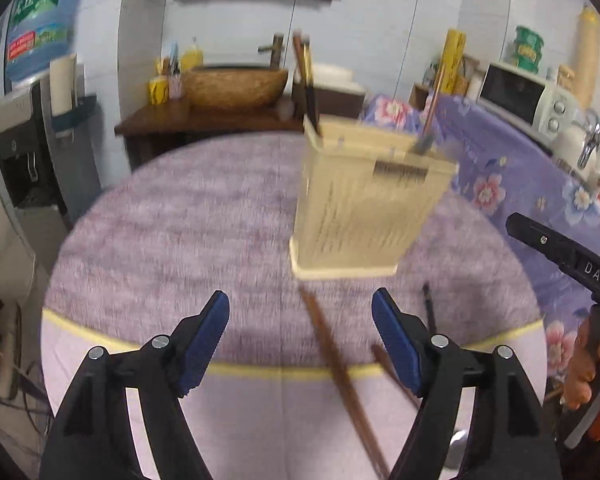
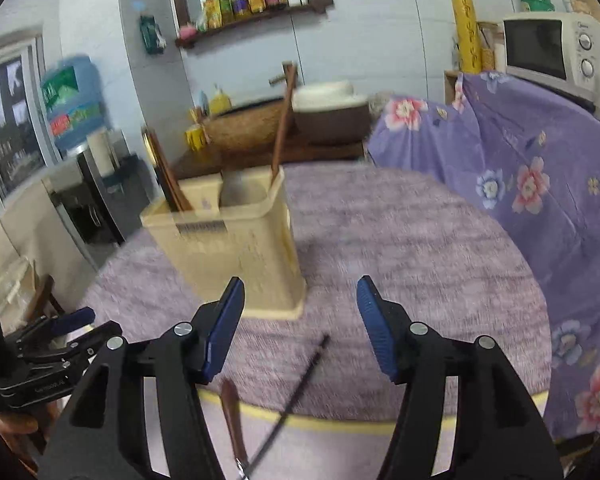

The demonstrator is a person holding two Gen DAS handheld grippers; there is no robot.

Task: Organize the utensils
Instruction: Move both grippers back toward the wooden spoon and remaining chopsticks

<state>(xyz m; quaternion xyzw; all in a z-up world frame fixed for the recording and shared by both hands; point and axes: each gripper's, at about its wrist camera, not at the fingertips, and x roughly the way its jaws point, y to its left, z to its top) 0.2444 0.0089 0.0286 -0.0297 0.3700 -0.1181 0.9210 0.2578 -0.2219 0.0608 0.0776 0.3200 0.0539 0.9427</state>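
Left gripper (image 1: 300, 332): jaws spread, nothing pinched. Brown chopstick (image 1: 332, 364) lies between them on the table's purple cloth (image 1: 160, 240), long axis running from the near edge away toward the holder, far tip close to its base.

Right gripper (image 2: 300, 320): jaws spread, empty. Below it a black chopstick (image 2: 300, 380) lies slantwise, far tip pointing up-right.

Beyond: cream utensil holder (image 1: 364, 208) standing on the cloth, sticks leaning upright inside.
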